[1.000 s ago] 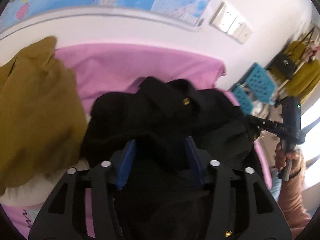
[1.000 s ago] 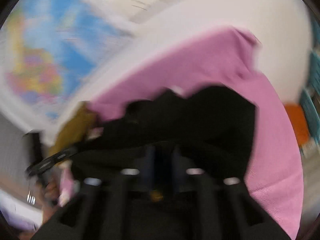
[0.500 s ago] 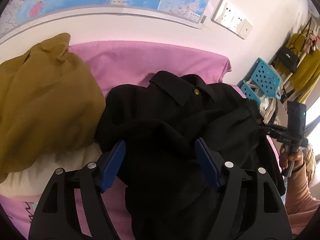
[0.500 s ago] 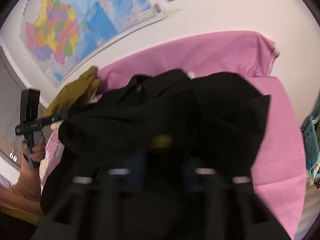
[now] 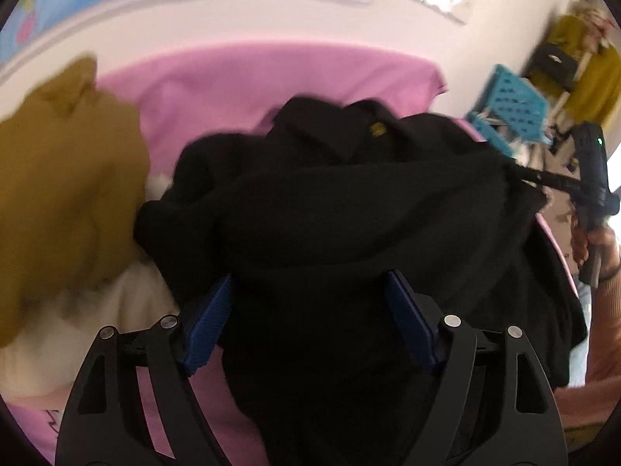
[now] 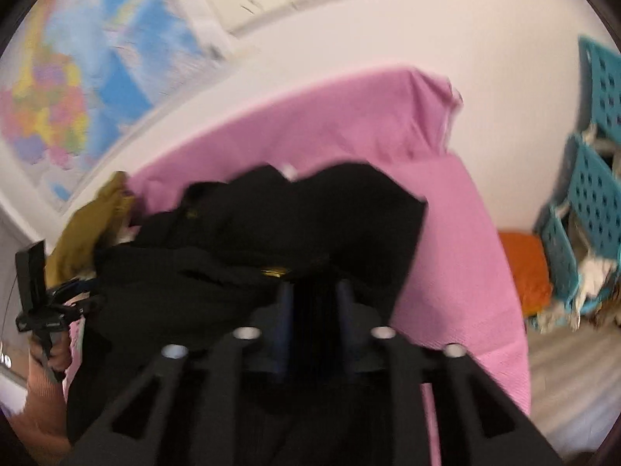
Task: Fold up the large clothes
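Left gripper (image 5: 310, 310): jaws spread wide, black cloth bunched between them.
Right gripper (image 6: 312, 303): pads drawn close, pinched on black garment (image 5: 349, 213).
Garment location: heaped on pink sheet (image 6: 446, 240), beside mustard garment (image 5: 58, 194).

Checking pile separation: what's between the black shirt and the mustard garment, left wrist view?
In the left wrist view, a white fabric shows in the gap between the black shirt and the mustard garment, on the pink sheet.
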### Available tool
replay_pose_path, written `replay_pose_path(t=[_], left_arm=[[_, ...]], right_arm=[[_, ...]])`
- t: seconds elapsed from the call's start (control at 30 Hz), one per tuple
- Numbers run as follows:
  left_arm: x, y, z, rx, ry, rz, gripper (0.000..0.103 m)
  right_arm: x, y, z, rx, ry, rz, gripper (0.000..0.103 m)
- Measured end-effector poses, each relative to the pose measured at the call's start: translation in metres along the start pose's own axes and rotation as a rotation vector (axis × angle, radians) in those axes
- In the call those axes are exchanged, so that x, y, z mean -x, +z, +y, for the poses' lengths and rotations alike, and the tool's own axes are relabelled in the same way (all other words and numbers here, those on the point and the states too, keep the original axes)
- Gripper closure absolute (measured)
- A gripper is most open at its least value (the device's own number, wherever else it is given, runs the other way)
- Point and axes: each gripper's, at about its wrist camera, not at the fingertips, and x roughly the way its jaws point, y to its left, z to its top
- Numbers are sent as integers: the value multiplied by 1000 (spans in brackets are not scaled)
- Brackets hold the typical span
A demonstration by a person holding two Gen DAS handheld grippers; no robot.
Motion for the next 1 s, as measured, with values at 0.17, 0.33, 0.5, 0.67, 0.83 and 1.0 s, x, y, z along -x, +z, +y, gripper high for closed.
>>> replay_pose_path(t=[0.17,0.33,0.5,0.67,0.83,1.0], left_arm=[[17,-6,3,5,11,-46,27],[35,-11,-11,-45,9,-83,27],[7,-15,-10,-48,69,-27,24],[7,-22,4,9,60,-52,20],[42,-39,8,31,51,-116,21],[67,-70,9,55,0,-127,21]], right_arm=[[33,-8,-3,-33,-4,-136,56],[50,-21,46,192,44,-179,55],[-9,-6,58,258,-30,-54,57],[-48,2,29,154,-42,28,52],[-7,-11,34,148,-11,-42,46],[26,-40,54,229,66,-71,46]])
